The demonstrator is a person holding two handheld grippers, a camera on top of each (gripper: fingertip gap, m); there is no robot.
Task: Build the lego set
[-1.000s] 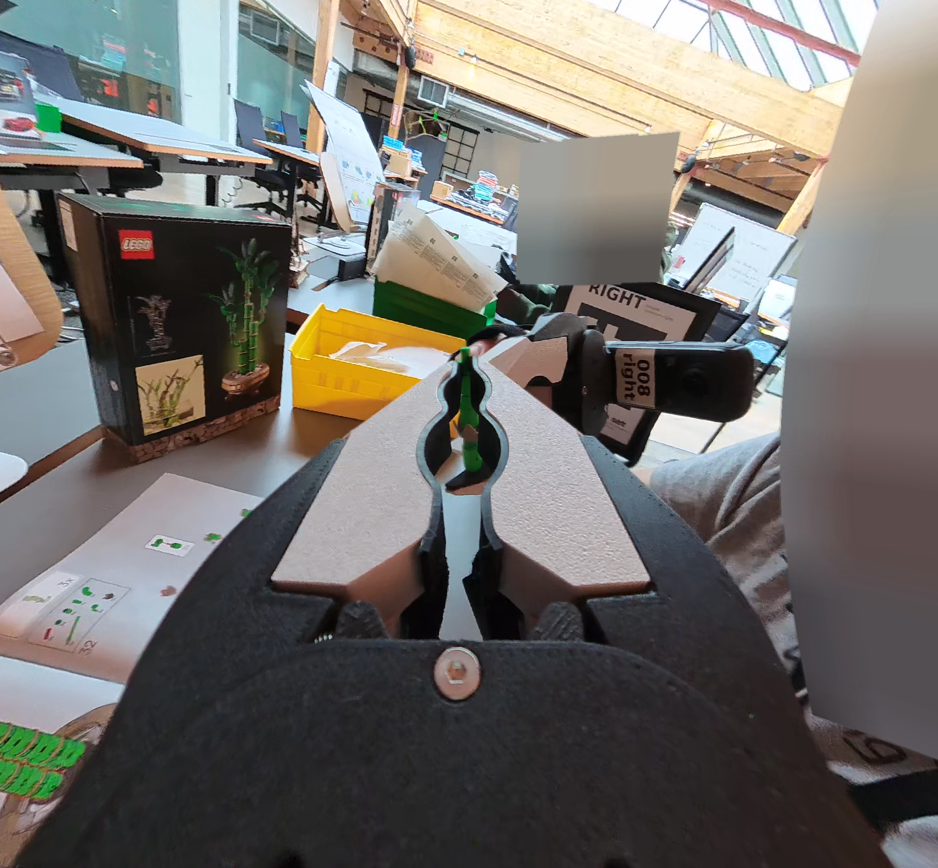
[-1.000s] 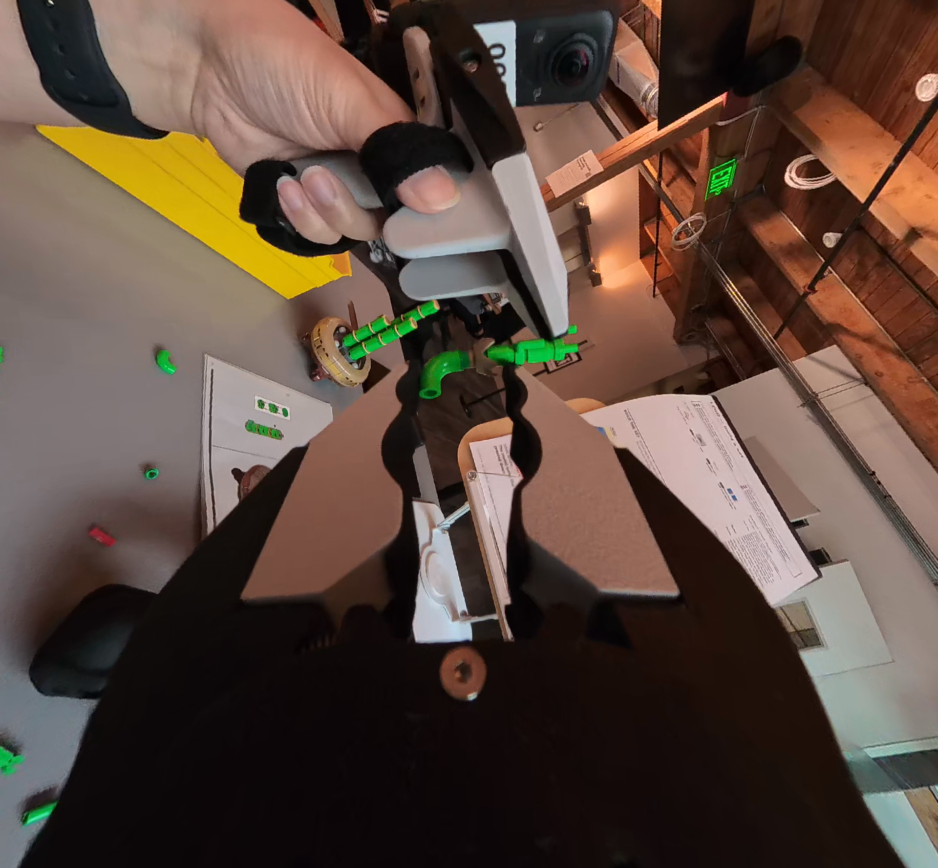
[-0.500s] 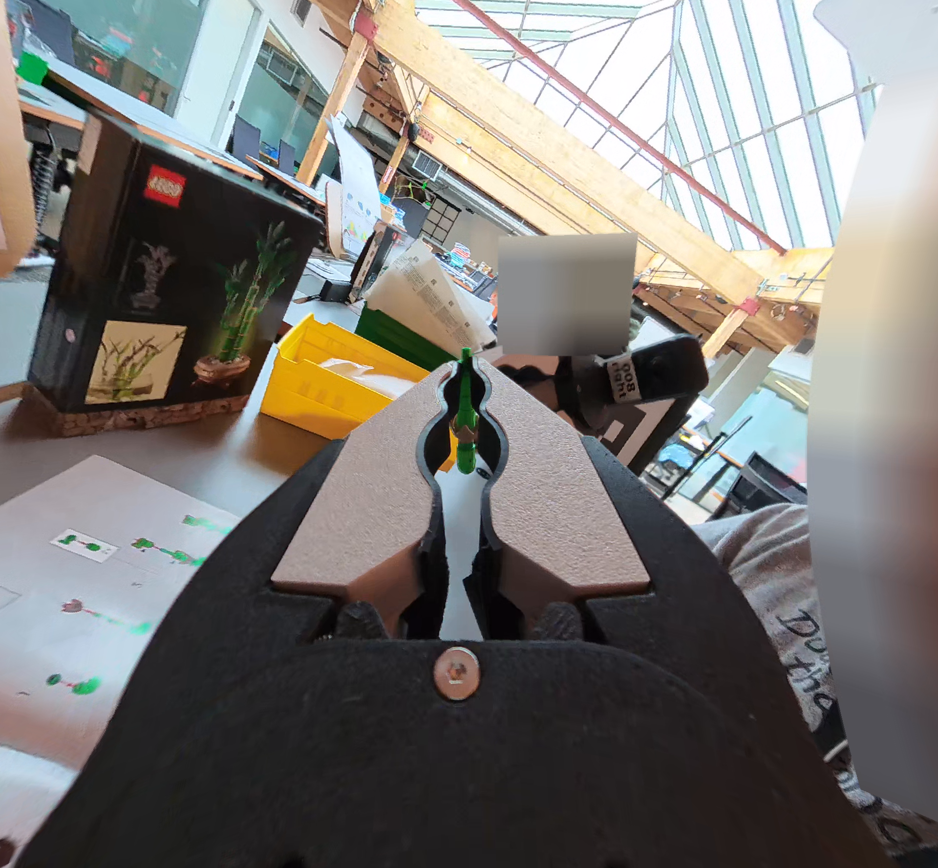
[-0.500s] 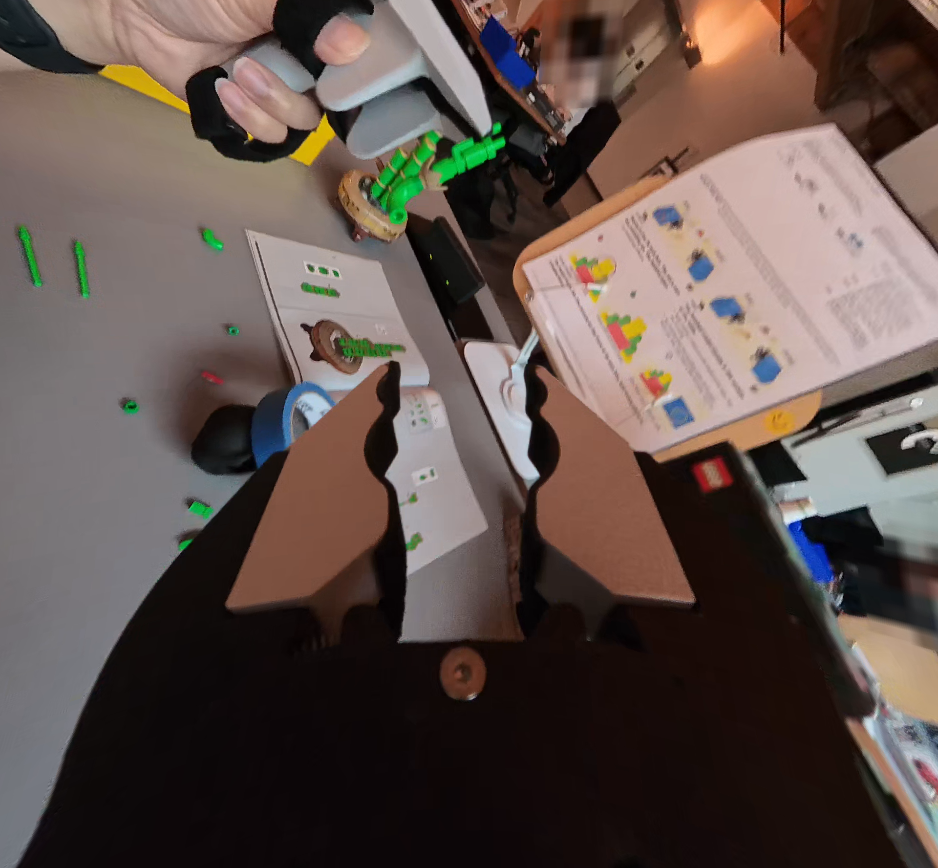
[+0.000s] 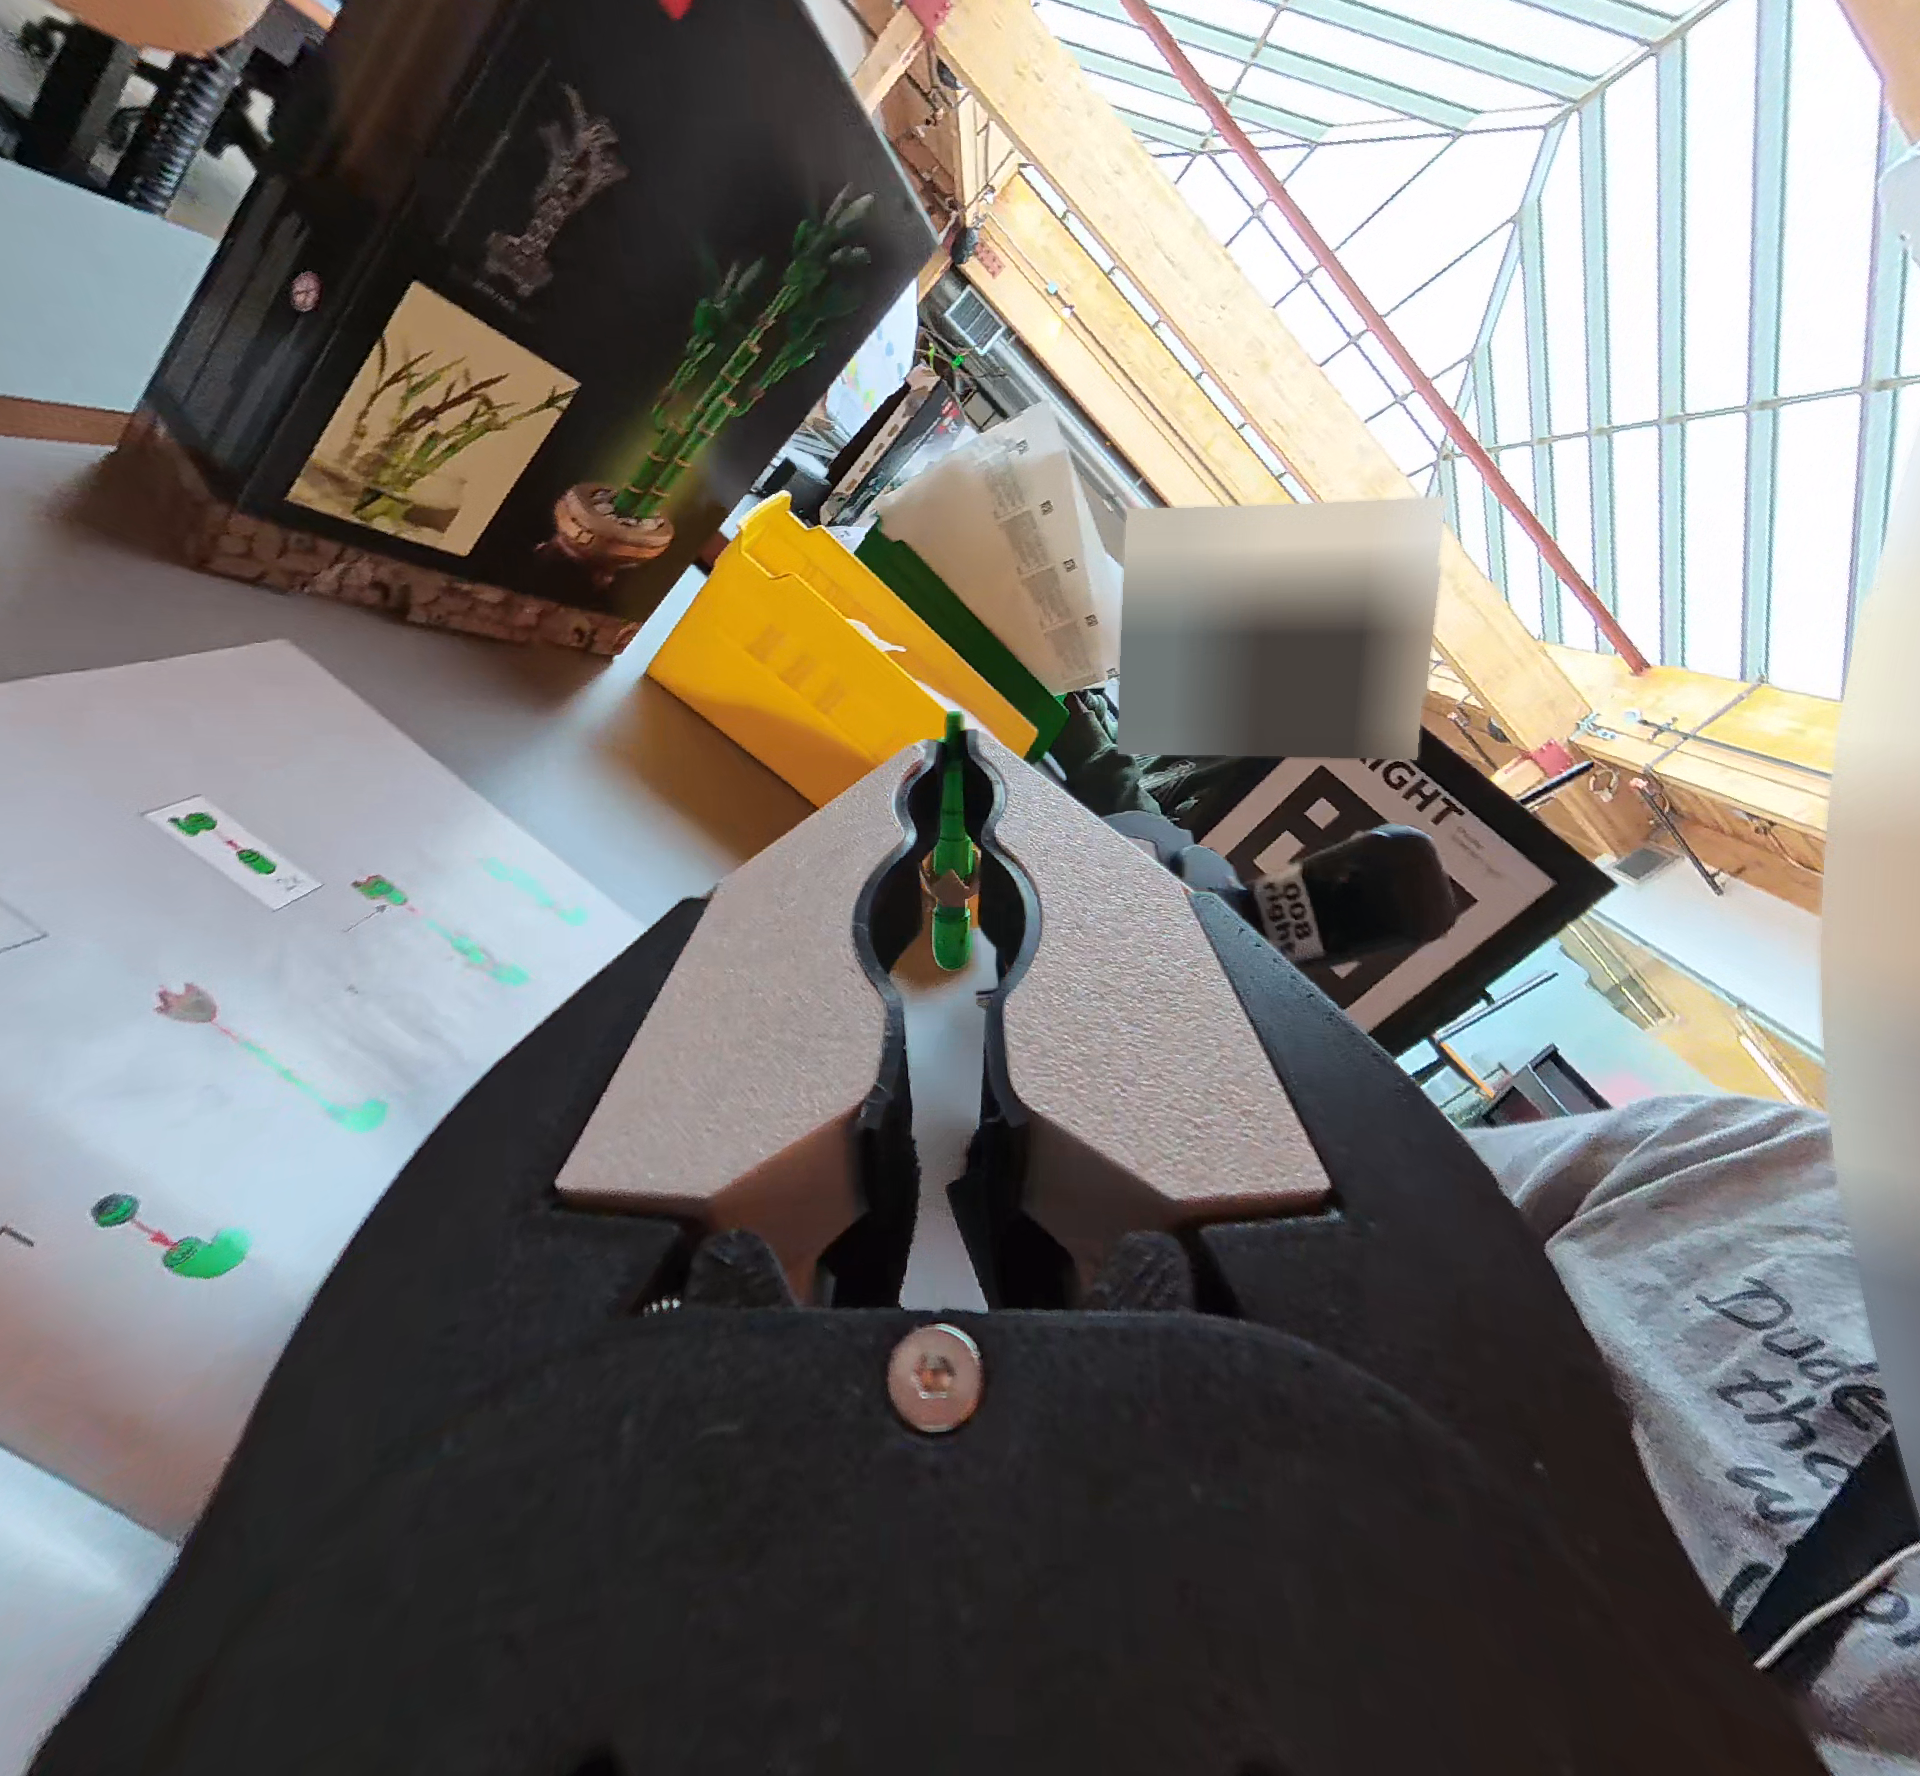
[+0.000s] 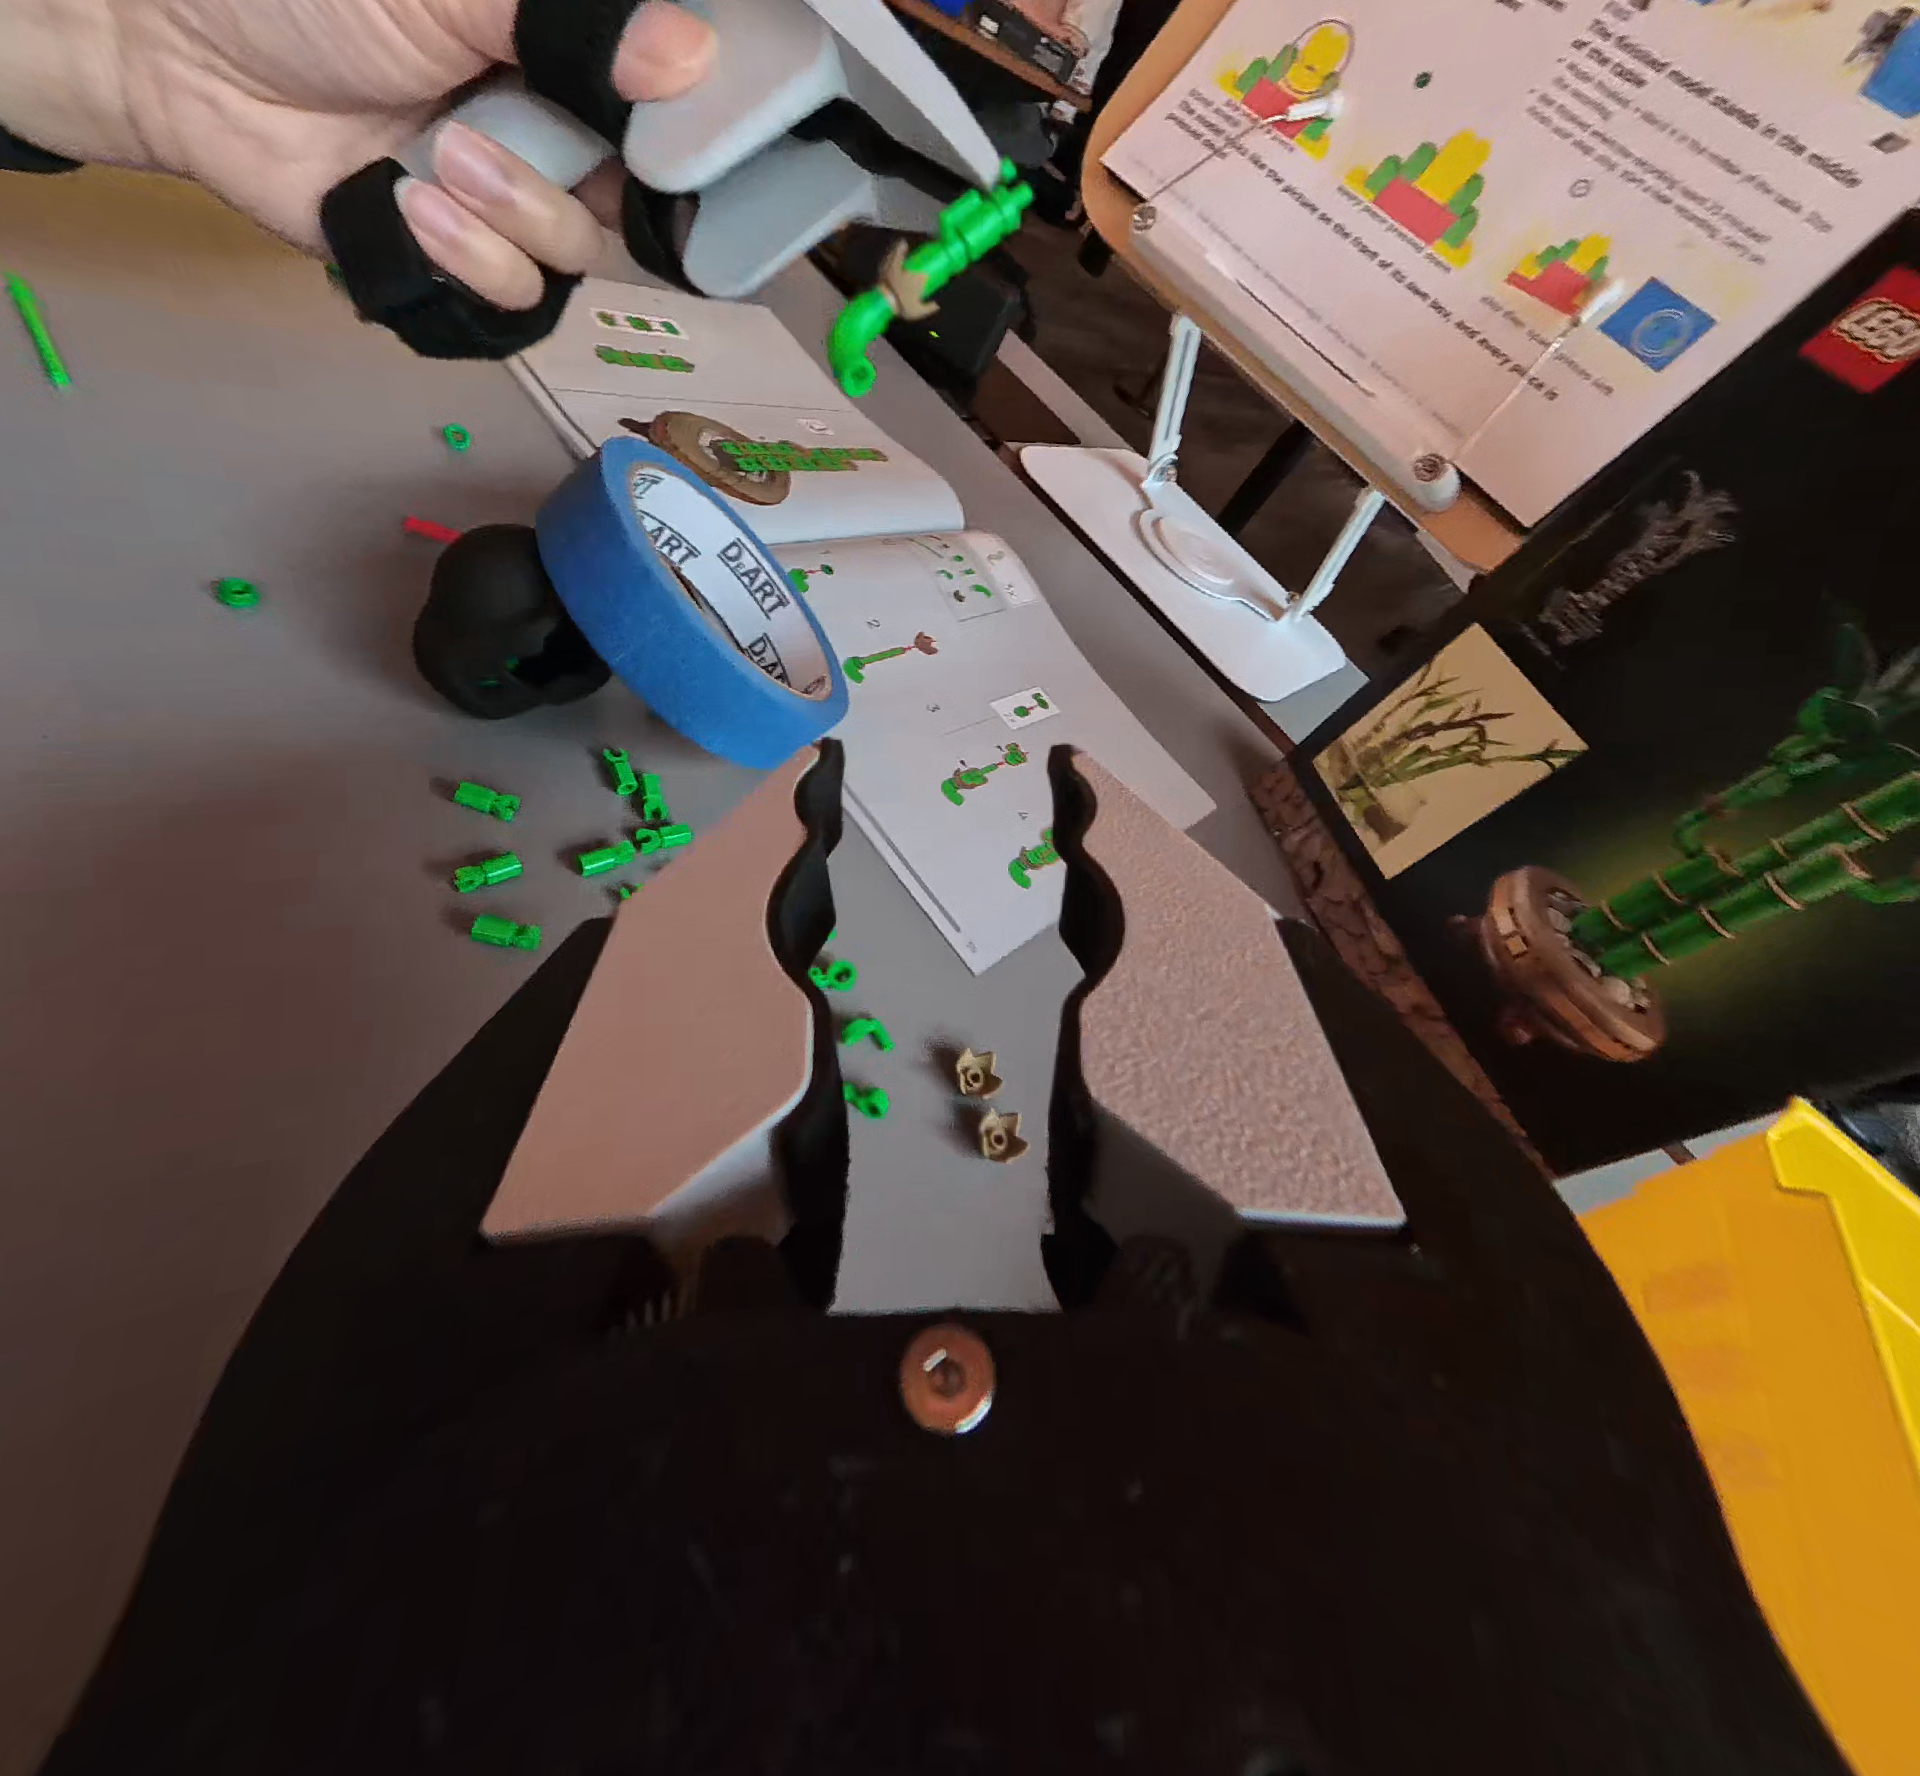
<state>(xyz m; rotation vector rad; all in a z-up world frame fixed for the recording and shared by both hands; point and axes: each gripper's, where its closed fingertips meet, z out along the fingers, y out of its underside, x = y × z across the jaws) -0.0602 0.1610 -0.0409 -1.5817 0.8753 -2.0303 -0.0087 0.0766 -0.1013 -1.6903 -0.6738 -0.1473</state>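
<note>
My left gripper is shut on a green bamboo stalk piece with a tan collar, held in the air above the table. In the right wrist view a hand holds that left gripper at the top, and the stalk hangs from it with a green elbow at its lower end. My right gripper is open and empty, low over the grey table. Two tan collar pieces and small green pieces lie between its fingers. More green pieces lie to the left.
The open instruction booklet lies ahead, with a blue tape roll and a black object beside it. The black set box and a yellow bin stand at the right. A white stand carries a printed sheet.
My right gripper has opened, let go of the green elbow now on the stalk, and drawn back down towards the table. My left gripper has tilted with the stalk still in it.
</note>
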